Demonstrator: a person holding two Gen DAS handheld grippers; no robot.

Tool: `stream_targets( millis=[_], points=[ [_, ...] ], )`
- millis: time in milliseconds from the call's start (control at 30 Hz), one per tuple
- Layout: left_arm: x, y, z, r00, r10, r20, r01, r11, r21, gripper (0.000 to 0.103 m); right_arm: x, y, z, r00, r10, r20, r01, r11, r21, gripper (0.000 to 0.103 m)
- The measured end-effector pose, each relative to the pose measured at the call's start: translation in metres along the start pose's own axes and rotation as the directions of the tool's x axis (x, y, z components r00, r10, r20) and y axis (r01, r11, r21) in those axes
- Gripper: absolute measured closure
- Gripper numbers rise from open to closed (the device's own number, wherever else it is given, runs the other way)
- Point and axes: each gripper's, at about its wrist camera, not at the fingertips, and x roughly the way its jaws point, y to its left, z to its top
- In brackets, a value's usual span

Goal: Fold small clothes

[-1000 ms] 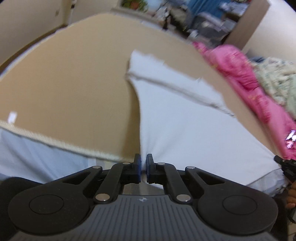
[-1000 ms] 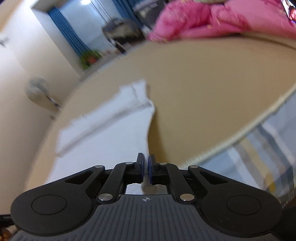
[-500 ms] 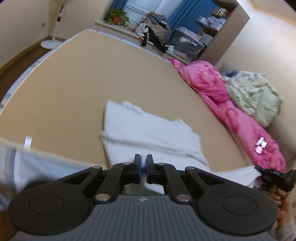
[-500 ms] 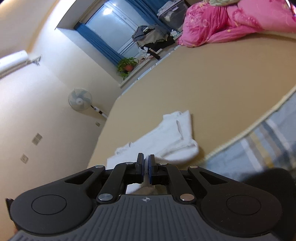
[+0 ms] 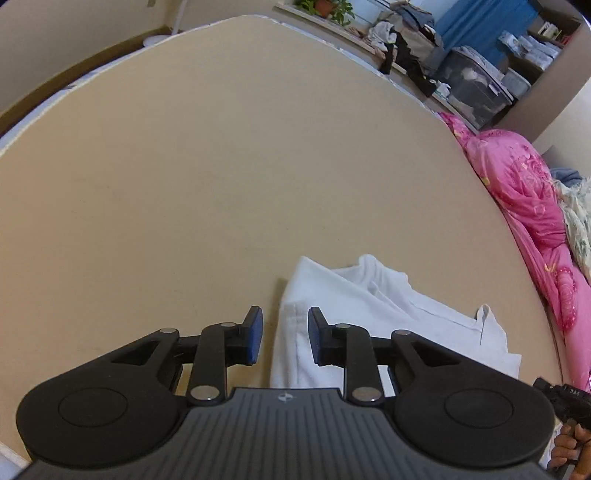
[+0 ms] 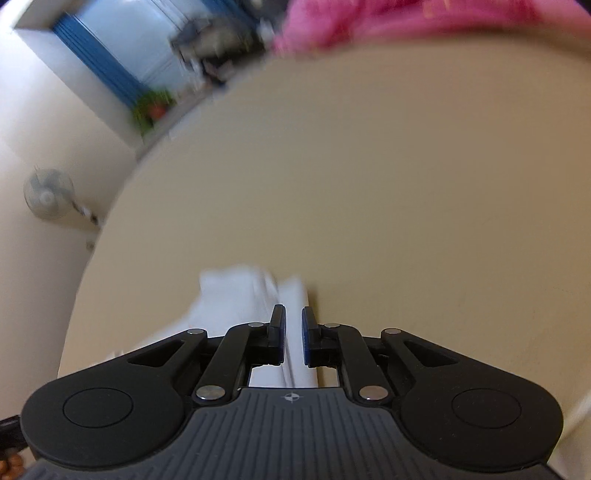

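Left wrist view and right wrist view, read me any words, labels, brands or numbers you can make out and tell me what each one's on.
No text can be read with confidence.
Small white lettering on the black device at the lower right of the left wrist view: too small to read.
Labels on the storage bins: too small.
Right wrist view: blurred, no text.

I count one white garment [image 5: 373, 317], folded, lying near the closest edge of the one tan mattress [image 5: 221, 166]. Two grippers: left gripper [image 5: 285, 338], right gripper [image 6: 293, 334]. One pink quilt [image 5: 524, 206] along the mattress's right edge, one pale floral blanket [image 5: 580, 218] beside it. One potted plant [image 5: 325, 5], one fan [image 6: 48, 192], one hand [image 5: 570, 452].
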Motion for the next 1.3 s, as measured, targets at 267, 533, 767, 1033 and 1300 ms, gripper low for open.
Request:
stream_targets(
  millis=[267,533,767,1033,1300],
  points=[
    [0.043,-0.015,0.005,0.996,0.032,-0.085,-0.025,0.997,0.076,0.069,0.046,0.025,0.004,0.998,-0.038,-0.058,0.027,0.985,-0.169,0.067],
    [0.015,-0.047,-0.008,0.991,0.059,0.124,-0.085,0.974,0.211,0.098,0.045,0.044,0.001,0.999,-0.028,0.018,0.033,0.942,-0.333,0.100],
    [0.035,-0.069,0.002,0.956,0.105,0.274,-0.184,0.942,0.280,0.098,0.027,0.043,0.019,0.968,0.003,0.252,0.060,0.969,-0.240,0.100],
    [0.060,-0.051,0.008,0.975,0.153,0.164,-0.183,0.964,0.191,0.089,0.080,0.040,0.015,0.977,-0.175,0.121,0.198,0.956,-0.215,0.089],
    [-0.009,-0.032,-0.041,0.990,0.078,-0.118,-0.055,0.981,0.187,0.078,0.014,0.050,-0.021,0.991,-0.133,-0.014,0.126,0.962,-0.244,0.076]
  ],
)
